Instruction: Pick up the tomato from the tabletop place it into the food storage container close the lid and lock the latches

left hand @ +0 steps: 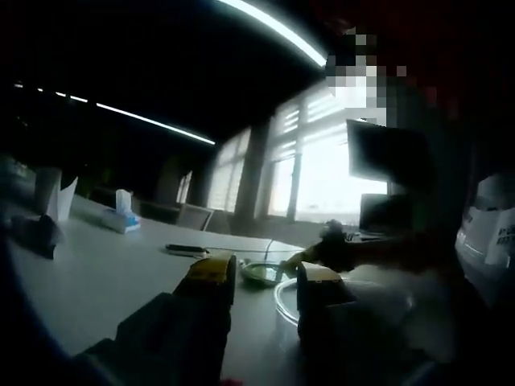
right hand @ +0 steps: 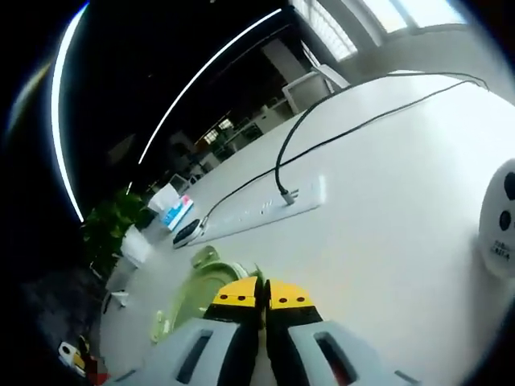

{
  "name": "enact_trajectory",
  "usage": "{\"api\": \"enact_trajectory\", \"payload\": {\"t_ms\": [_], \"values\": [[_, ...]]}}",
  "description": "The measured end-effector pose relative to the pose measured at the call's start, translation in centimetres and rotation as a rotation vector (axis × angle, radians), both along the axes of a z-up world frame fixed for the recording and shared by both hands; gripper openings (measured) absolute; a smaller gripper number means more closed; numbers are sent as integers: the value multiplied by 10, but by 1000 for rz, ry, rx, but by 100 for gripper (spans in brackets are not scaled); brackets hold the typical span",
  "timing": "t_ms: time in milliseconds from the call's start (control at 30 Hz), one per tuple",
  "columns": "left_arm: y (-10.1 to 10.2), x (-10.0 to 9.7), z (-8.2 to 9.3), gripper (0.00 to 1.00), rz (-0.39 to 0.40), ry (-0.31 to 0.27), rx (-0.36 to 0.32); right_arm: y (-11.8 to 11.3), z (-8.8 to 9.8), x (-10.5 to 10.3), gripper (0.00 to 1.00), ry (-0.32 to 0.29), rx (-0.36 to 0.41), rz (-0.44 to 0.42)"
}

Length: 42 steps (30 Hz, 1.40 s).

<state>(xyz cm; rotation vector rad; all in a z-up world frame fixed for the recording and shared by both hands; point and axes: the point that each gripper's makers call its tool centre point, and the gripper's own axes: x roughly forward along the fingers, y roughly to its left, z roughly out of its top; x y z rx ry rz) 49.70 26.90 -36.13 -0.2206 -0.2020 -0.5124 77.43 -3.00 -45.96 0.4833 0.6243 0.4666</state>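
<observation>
A: Left gripper view first. What do you see?

B: The left gripper [left hand: 265,281] hangs low over the pale white surface [left hand: 96,273], its yellow-tipped jaws standing well apart with nothing between them. Just past them lies a round clear plastic food storage container [left hand: 283,301], and behind it a flat green-rimmed round lid [left hand: 259,272]. The right gripper [left hand: 310,257] reaches in from the right, near the lid. Further back there's a dark flat phone [left hand: 187,250] and a blue-and-white tissue box [left hand: 121,217].

A: And the tomato?

B: I can't find it; the picture is dark and the container's inside is hard to read.

A: Right gripper view?

B: The right gripper [right hand: 262,299] has its jaws pressed together, with at most a thin green sliver between the tips. I can't tell whether they pinch the lid's edge or merely sit over it. The pale green lid [right hand: 187,301] lies on the surface right under them. Beyond are a white power strip [right hand: 265,211] and its black cable [right hand: 354,125].

A: What could go wrong?

B: In my judgement, a pinch that thin on the rim could slip, dropping the lid or seating it crooked, so the latches wouldn't catch. And closing before the tomato is confirmed inside would spoil the task.
</observation>
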Motion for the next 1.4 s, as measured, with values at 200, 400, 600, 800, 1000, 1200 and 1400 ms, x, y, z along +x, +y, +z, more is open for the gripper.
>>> {"api": "enact_trajectory", "payload": {"t_ms": [200,400,600,800,1000,1200,1400], "values": [[0,0,0,24,1,3,1,9,14,-7,0,-48,-30,3],[1,1,0,24,3,3,0,17,38,-11,0,-108,-40,16],[0,0,0,23,4,0,4,19,65,-15,0,-159,-57,24],[1,0,1,23,7,-2,4,25,101,-25,0,-237,-76,48],[1,-1,1,23,7,-4,8,34,131,-42,0,-298,-105,68],[1,-2,3,23,10,-9,6,41,155,-57,0,-360,-132,85],[2,-1,1,23,17,-2,11,41,175,-63,0,-414,-170,103]]}}
